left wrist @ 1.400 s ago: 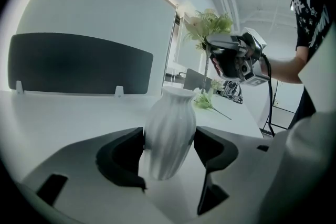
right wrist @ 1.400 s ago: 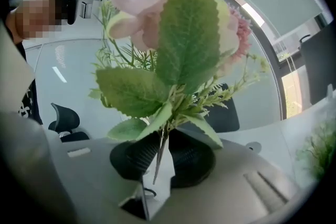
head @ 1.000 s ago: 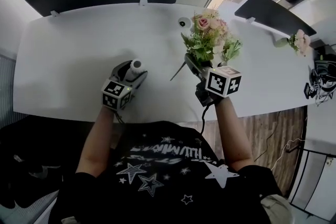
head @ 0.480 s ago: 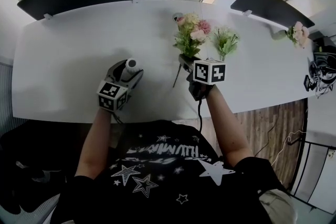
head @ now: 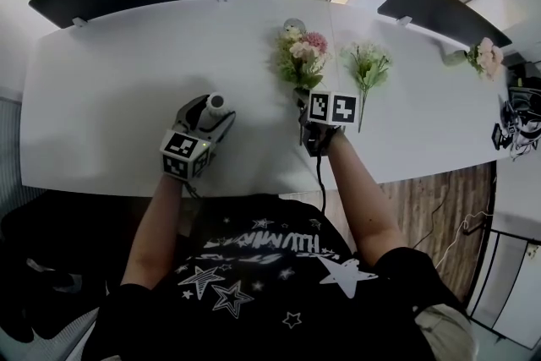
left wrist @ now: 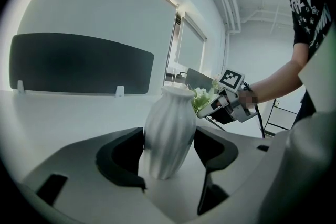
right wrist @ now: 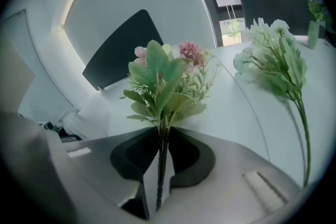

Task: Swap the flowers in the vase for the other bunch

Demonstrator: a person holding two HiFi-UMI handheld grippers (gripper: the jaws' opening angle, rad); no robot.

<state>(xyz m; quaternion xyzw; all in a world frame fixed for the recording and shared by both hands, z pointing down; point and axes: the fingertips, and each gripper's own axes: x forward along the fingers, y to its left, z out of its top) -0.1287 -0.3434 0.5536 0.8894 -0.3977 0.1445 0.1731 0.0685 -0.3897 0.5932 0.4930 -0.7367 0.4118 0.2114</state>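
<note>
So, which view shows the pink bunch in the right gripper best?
The right gripper view: the pink bunch fills the centre, stems clamped by the right gripper. The head view shows it small, from above; the left gripper view, only leaves past the vase.

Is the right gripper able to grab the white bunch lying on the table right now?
Probably not yet: the right gripper is shut on the pink bunch, at its stems. The white bunch lies beside it on the table, nothing between; once emptied, likely yes.
</note>
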